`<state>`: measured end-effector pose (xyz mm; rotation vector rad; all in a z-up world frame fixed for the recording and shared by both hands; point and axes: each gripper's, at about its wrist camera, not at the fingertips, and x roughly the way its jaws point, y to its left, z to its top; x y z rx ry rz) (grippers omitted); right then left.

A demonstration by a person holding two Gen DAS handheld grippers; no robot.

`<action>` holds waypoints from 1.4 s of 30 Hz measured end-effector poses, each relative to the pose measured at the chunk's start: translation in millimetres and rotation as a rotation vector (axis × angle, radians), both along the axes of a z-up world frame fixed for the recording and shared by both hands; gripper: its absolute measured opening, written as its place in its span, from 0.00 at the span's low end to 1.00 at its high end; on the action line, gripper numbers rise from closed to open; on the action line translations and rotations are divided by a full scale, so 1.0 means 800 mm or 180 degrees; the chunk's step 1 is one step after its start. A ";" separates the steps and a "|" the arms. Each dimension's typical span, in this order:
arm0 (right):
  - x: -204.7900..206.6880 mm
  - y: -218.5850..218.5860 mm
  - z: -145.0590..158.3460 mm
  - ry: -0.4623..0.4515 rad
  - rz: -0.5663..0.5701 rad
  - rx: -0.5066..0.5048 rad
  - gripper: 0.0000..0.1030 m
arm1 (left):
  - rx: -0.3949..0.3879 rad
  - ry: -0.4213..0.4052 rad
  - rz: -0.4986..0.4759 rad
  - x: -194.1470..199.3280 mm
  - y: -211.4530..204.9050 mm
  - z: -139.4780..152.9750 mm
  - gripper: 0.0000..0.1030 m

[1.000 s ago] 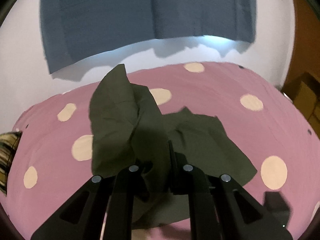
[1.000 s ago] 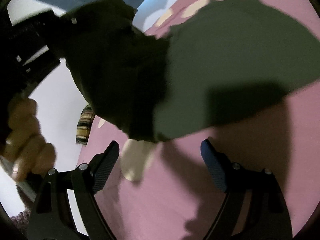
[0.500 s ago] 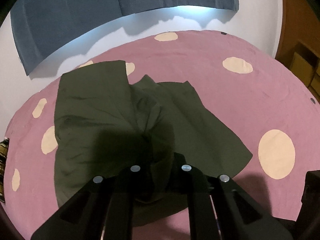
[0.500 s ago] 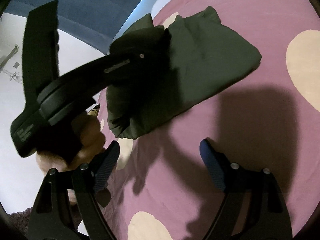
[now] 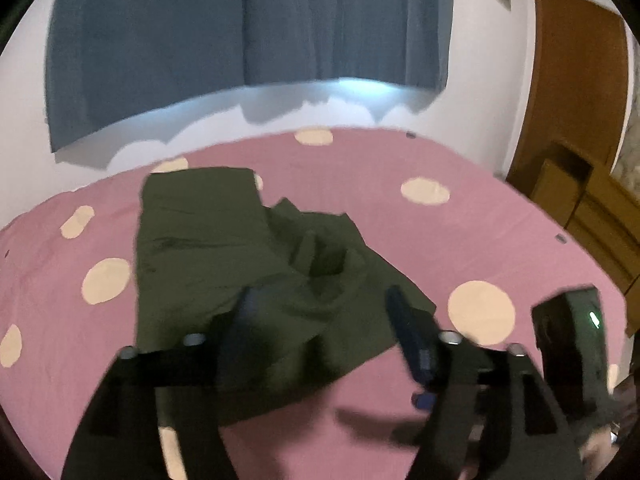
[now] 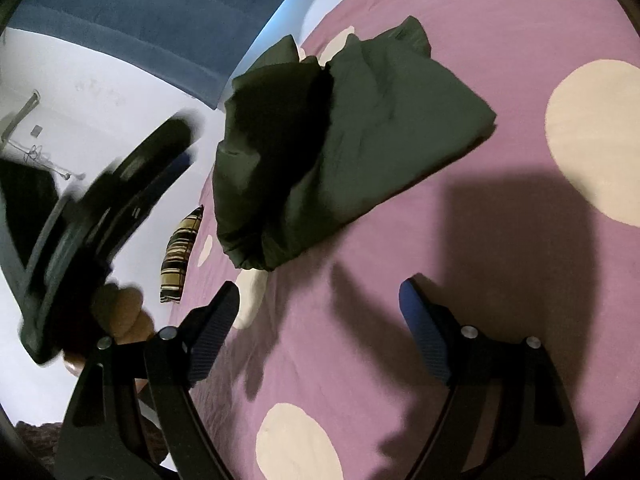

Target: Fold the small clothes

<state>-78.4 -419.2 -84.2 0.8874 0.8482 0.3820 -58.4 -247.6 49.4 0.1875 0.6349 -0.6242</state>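
On the pink spotted bed [image 5: 460, 240], the dark green garment [image 5: 224, 256] lies rumpled and partly folded. The left tongs [image 5: 320, 320], whose jaws have just been opening, hover above its near edge and grip nothing. The right tongs [image 6: 320, 320] stand wide apart over bare sheet, empty.

Dark green garment [image 6: 360, 140] lies rumpled on pink spotted bedspread [image 6: 500, 240]

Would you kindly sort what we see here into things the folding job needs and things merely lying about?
Job:
- dark green garment
- left tongs, just opened, clear of the garment
- right tongs, open

Lying about:
- striped cushion
- blue curtain
- wooden door
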 end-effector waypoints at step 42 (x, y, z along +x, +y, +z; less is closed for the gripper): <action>0.293 0.047 0.061 0.0333 0.0875 -0.0721 0.57 | -0.0042 0.0914 0.0964 0.093 0.149 -0.136 0.72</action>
